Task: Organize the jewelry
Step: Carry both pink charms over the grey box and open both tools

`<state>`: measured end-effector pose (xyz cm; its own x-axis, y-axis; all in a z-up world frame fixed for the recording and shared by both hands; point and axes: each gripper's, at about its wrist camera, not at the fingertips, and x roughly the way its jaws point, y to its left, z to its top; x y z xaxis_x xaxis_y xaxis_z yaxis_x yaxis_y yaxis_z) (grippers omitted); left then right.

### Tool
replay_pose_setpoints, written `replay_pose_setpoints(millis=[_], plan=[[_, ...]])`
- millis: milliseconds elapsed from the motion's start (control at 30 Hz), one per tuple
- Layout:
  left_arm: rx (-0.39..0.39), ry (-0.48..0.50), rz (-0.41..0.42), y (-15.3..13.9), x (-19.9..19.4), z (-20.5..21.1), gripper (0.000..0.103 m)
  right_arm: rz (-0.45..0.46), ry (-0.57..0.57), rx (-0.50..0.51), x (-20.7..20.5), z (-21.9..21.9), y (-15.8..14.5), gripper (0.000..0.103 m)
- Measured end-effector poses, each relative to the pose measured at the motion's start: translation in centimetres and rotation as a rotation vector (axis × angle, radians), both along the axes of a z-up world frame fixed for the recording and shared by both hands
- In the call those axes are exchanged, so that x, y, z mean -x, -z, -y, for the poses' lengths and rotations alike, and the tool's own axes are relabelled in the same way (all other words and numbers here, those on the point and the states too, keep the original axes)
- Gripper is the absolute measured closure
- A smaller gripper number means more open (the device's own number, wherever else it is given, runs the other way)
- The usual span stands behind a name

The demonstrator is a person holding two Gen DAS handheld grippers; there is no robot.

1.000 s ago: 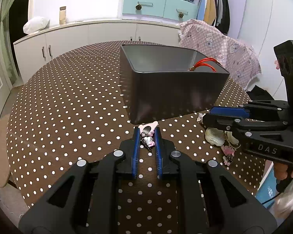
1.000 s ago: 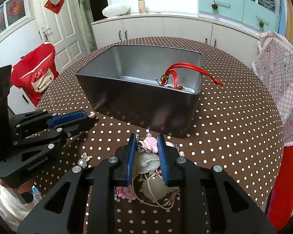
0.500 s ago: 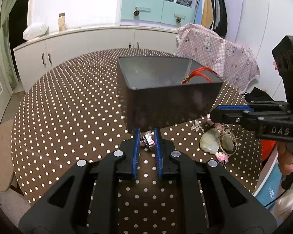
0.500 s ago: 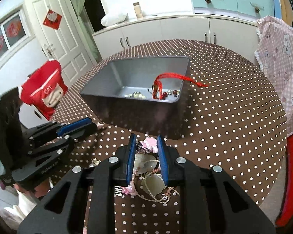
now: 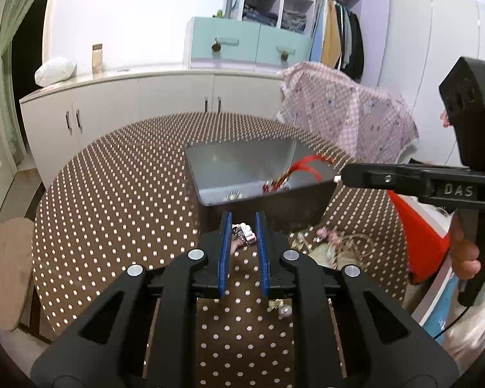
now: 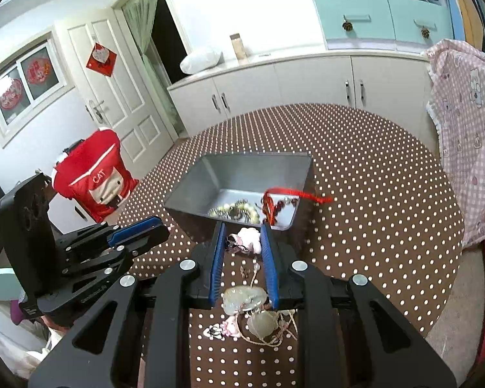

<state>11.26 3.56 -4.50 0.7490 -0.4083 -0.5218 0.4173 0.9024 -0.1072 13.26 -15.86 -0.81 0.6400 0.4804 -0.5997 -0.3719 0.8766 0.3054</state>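
My left gripper (image 5: 242, 223) is shut on a small pink and silver ornament (image 5: 241, 233), held above the dotted table (image 5: 113, 194) just in front of the grey box (image 5: 242, 165). My right gripper (image 6: 243, 236) is shut on a pink flower-like ornament (image 6: 249, 242), also near the front wall of the box (image 6: 239, 174). Inside the box lie a red cord (image 6: 276, 199) and a string of beads (image 6: 237, 211). A pile of loose jewelry (image 6: 245, 297) with shell pendants rests on the table under the right gripper. In each wrist view the other gripper shows from the side (image 5: 342, 177) (image 6: 166, 228).
A pearl earring (image 5: 283, 310) lies on the table near the left gripper. A chair with a red cover (image 6: 93, 177) stands at the table's left, a pink checked cloth (image 5: 346, 113) hangs at its right, and white cabinets (image 5: 145, 97) line the wall behind. A person's hand (image 5: 465, 252) grips the right handle.
Both grippers have risen with their ornaments still held. The box now sits lower in both views and more of its inside shows. The jewelry pile stays on the table.
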Motion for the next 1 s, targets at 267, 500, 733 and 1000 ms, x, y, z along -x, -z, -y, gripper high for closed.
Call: replay_pose_setpoints(millis=[267, 500, 733, 1000], plan=[[0.001, -0.01, 0.085, -2.8, -0.2, 0.6, 0.088, 0.041, 0.002, -0.025, -1.0, 0.5, -1.3, 0.083], [-0.001, -0.008, 0.094, -3.3, -2.0, 1.7, 0.088, 0.052, -0.033, -0.024, -2.3, 0.2, -1.7, 0.083], [-0.06, -0.065, 0.065, -2.9, -3.7, 2.4, 0.07, 0.026, -0.064, -0.051, -3.5, 0.4, -1.5, 0.081], [-0.039, -0.087, 0.067, -3.1, -3.8, 1.2, 0.037, 0.022, -0.029, -0.052, -3.4, 1.4, -1.2, 0.067]])
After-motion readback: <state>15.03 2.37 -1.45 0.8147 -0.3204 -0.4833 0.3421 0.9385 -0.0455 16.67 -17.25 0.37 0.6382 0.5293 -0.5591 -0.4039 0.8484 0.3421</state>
